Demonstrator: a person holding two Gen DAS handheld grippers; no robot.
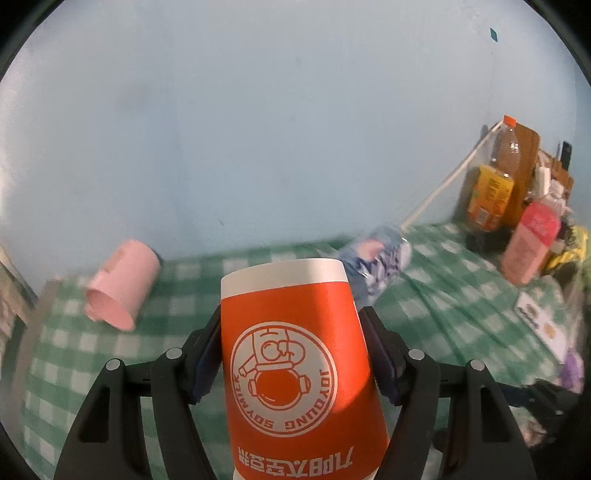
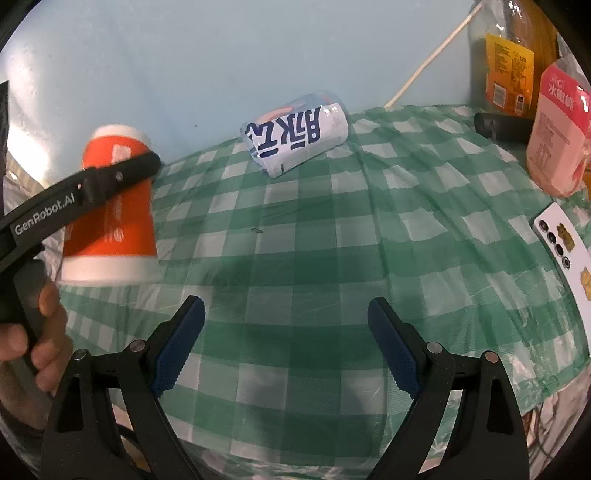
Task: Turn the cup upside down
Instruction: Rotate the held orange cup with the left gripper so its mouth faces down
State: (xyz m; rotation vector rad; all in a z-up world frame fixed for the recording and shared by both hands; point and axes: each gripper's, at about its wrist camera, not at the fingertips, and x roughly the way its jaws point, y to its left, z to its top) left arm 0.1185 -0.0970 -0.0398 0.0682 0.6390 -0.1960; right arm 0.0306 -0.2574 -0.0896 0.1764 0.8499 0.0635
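Pink cup [image 1: 120, 286] lying sideways appears only in left view.

A plain pale blue wall [image 1: 258, 129] is seen behind the work surface, marked by a small dark fleck [image 1: 493, 34] high on the right. The surface is covered by a creased green-and-white checked cloth [image 2: 314, 258], which is draped over its near edge. A thin white rod [image 1: 443, 181] is leaned diagonally against the wall at the right. A bright patch of light [image 2: 33, 147] is visible at the far left of the right wrist view.
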